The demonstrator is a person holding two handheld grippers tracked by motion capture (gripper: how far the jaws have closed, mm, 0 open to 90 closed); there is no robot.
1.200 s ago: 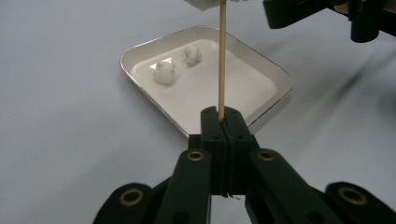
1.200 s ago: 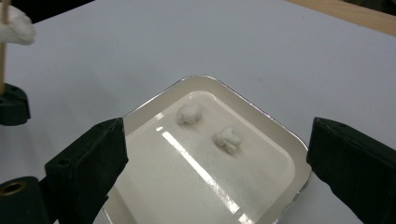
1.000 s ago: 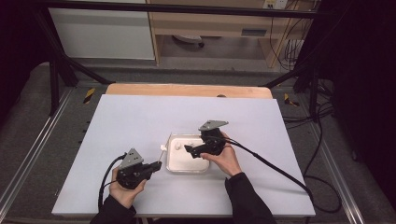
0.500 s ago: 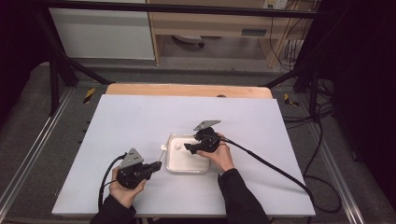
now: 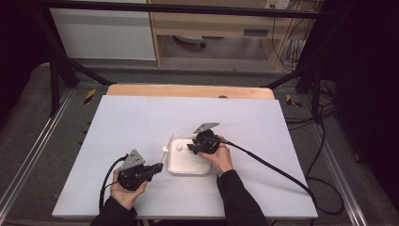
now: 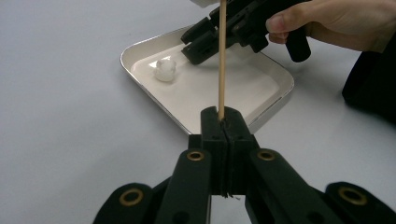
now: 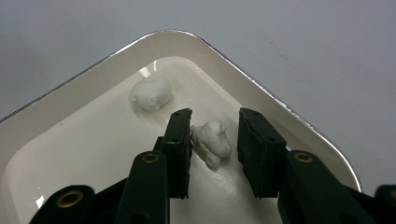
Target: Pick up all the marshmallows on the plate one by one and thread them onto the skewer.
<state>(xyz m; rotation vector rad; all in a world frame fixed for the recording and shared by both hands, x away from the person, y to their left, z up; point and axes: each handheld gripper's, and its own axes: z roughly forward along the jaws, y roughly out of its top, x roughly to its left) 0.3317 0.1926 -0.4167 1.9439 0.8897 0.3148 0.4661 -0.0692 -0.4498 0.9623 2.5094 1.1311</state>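
A: Item one, high view. White tray on the pale table, near its front edge. Right gripper over the tray's far half, nose pointing toward the tray's far left corner, where one small white lump lies. Left gripper just off the tray's near left side, nose toward the tray, with a thin wooden skewer running from it up along the tray's left rim.

B: Which hand is nearer the food?

A: The right, plainly; the left holds apart outside the rim.

B: Item two?

A: Left gripper view. Jaws pressed together on the skewer, which stands straight up out of them, long axis in line with the jaws. Beyond it, the tray, a soft white piece at its far corner, and the right gripper low over the tray floor.

B: And the right gripper view?

A: Item three. Tray corner ahead. Second white piece, lumpy like a marshmallow or dumpling, lying between the two pads. Jaws have just been closing; the left pad seems to touch the piece, while a gap remains at the right pad, so no pinch yet. The piece's long axis runs roughly along the jaws, its narrow width across them. The other piece sits ahead and to the left, well clear.

B: Judgement?

A: The grip wants only the last closing; the skewer waits beside the tray, likely for threading.
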